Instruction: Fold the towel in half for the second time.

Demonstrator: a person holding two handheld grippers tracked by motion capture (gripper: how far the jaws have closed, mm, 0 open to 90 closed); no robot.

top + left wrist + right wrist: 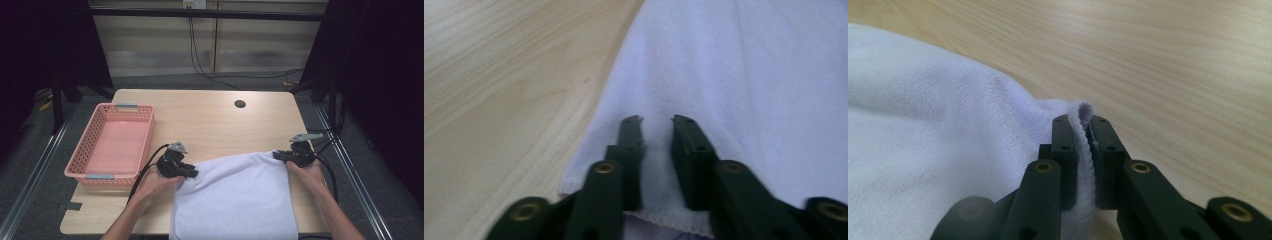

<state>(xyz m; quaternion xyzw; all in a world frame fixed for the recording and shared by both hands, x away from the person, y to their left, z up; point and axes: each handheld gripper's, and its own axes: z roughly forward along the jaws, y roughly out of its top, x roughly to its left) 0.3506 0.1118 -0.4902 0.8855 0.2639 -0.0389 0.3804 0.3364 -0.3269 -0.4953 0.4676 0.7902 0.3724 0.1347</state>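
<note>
1. I see a wooden table (210, 120), with a pink basket (111, 146) left of the white towel (235, 200).
2. My left gripper (657, 120) sits over the towel's near-left corner, jaws apart, cloth lying between them.
3. My right gripper (1079, 120) is clamped on the towel's far-right corner edge.

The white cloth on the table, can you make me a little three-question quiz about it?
1. True or false: the right gripper is pinching an edge of the white cloth.
2. How do the left gripper's jaws stand? A) apart over the cloth B) shut on the pink basket
3. Fill in: the basket is ____ inside.

Key: 1 true. 2 A. 3 empty.
</note>
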